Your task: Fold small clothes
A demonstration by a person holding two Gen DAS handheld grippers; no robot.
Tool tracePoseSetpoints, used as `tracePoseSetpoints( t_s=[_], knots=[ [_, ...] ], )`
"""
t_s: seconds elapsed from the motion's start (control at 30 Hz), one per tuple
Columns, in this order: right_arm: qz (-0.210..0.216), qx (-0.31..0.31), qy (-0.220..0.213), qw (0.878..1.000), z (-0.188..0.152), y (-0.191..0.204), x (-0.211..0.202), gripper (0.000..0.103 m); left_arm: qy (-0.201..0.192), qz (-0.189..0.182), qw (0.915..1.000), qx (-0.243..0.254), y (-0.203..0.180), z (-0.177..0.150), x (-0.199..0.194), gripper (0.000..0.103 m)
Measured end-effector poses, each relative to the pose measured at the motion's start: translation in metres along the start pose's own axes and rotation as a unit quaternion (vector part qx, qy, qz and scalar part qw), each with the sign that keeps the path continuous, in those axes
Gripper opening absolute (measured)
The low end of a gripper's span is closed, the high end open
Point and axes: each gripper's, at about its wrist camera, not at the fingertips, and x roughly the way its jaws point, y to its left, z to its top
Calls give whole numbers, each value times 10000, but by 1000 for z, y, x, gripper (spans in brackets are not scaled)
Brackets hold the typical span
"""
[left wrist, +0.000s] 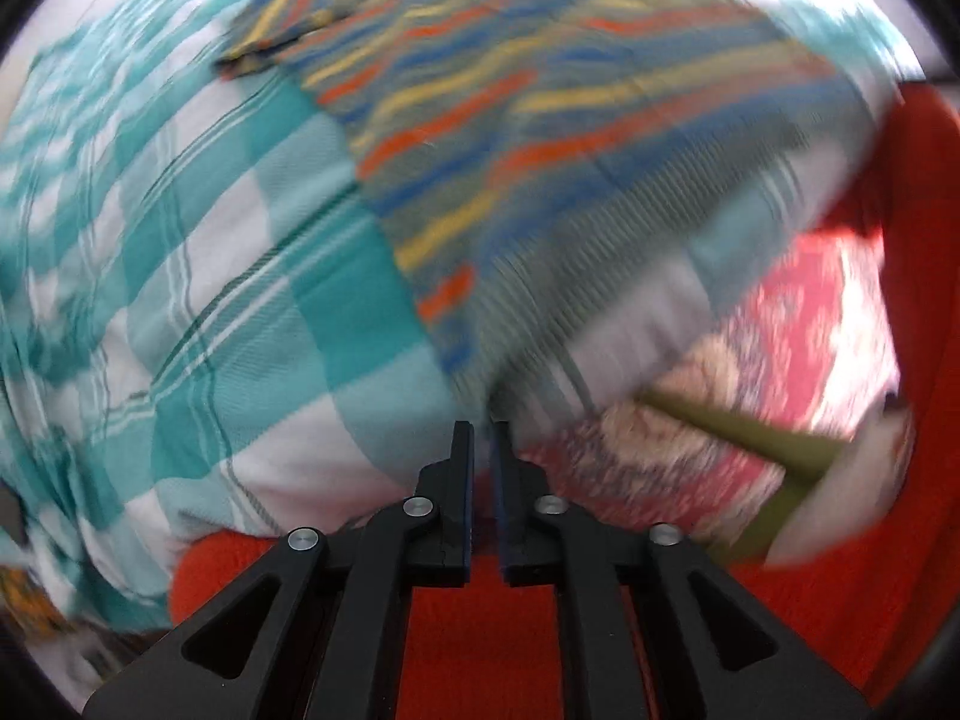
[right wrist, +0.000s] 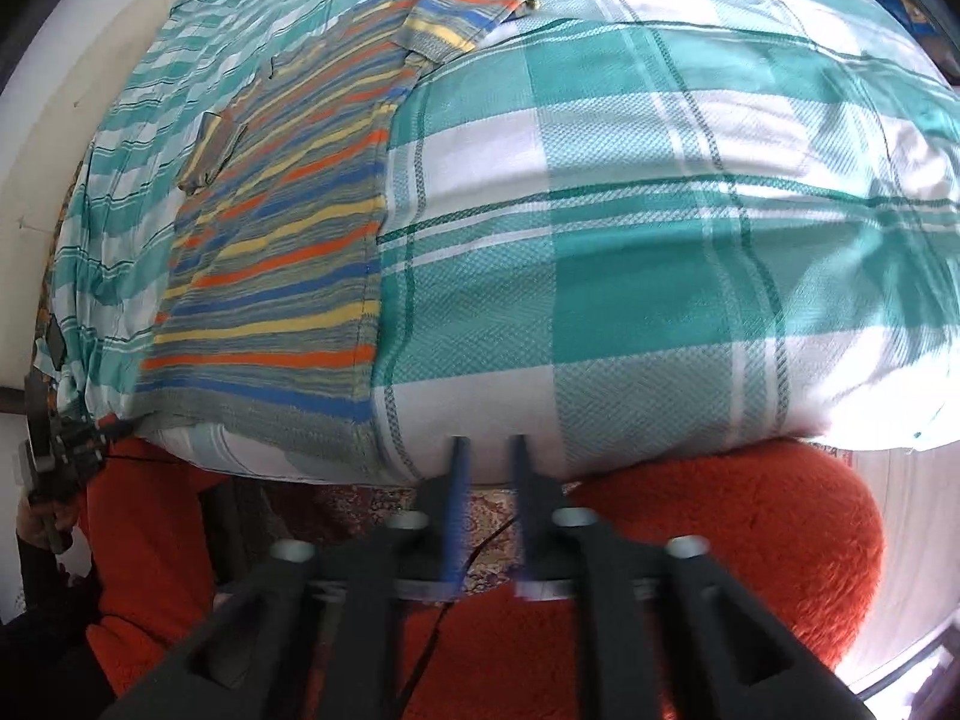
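A small striped shirt [left wrist: 540, 120] in grey, orange, yellow and blue lies flat on a teal and white checked cloth [left wrist: 240, 276]. In the right wrist view the shirt [right wrist: 282, 252] lies at the left, with one sleeve folded over its body and the other sleeve at the top. My left gripper [left wrist: 483, 420] is at the near edge of the surface, close to the shirt's hem, its jaws nearly together and empty. My right gripper [right wrist: 487, 441] is at the near edge to the right of the shirt, with a small gap between its fingers, holding nothing.
The checked cloth [right wrist: 660, 210] covers a raised padded surface. An orange fleece garment [right wrist: 720, 540] of the person is below it. A red patterned rug [left wrist: 780, 330] shows at the right. The left gripper [right wrist: 54, 438] shows at the left edge of the right wrist view.
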Motion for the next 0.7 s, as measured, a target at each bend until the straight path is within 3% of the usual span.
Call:
tracePoseSetpoints(
  t_s=[0.03,0.07,0.1,0.13,0.17,0.23,0.3,0.37,0.47,0.5,0.53,0.57,0.7],
  knots=[
    [150,12,-13,9999,-2,2,0,62,-44,28,10000,-40,1,-4,-3,27],
    [387,25,-65,9992,-3,5,1,68,-159,55,9995,-281,9,-8,-8,36],
    [555,70,-76,9984,-4,8,4,68,-380,-70,9953,-892,30,-13,-15,53],
    [684,130,-84,9975,-5,10,5,68,-518,-255,9896,-1320,44,-14,-17,60],
    [874,220,-130,9958,-7,12,7,68,-770,-730,9712,-2135,71,-22,-21,60],
    [1114,312,-227,9930,-9,15,11,68,-1053,-1398,9282,-3282,105,-35,-18,60],
    [1162,377,-314,9920,-7,16,16,68,-1089,-1751,9006,-3826,119,-32,-4,59],
    [1205,416,-309,9914,-3,18,26,68,-785,-1872,9050,-3738,109,-17,15,54],
    [1223,300,-123,9920,0,26,45,65,-326,-2043,9189,-3359,78,-1,37,35],
    [1262,270,-45,9916,-1,29,51,58,-198,-2071,9234,-3225,68,4,43,27],
    [1395,255,56,9899,-2,32,57,24,-71,-2061,9271,-3131,58,7,48,10],
    [1443,272,101,9891,-3,32,59,6,41,-2044,9281,-3111,53,9,51,5],
    [1587,263,-47,9870,-9,25,28,5,-306,-2241,9272,-2987,45,4,25,4]
  ],
)
